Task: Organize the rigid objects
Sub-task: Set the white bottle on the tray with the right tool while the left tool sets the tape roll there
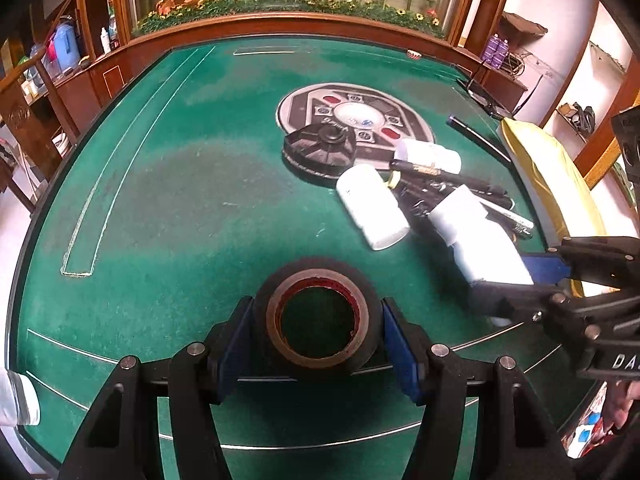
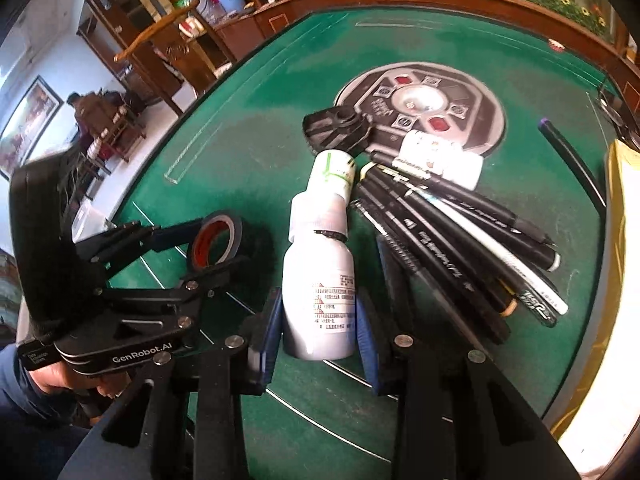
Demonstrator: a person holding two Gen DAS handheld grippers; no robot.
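Note:
My left gripper (image 1: 318, 334) is shut on a black tape roll (image 1: 316, 320), held upright over the green table; it also shows in the right wrist view (image 2: 216, 242). My right gripper (image 2: 318, 326) is shut on a white spray bottle (image 2: 320, 280), which lies pointing away; the left wrist view shows it (image 1: 476, 236) at the right. A second white bottle (image 1: 370, 206) lies beside it, and a third (image 1: 430, 156) lies behind. A bundle of black pens (image 2: 460, 240) lies right of the spray bottle.
A black round brush-like part (image 1: 320, 148) rests on the table's round centre panel (image 1: 356, 116). A yellow bag (image 1: 548, 172) lies at the right edge. A loose black pen (image 2: 572, 164) lies far right. The wooden table rim (image 1: 280, 36) and a flower display stand behind.

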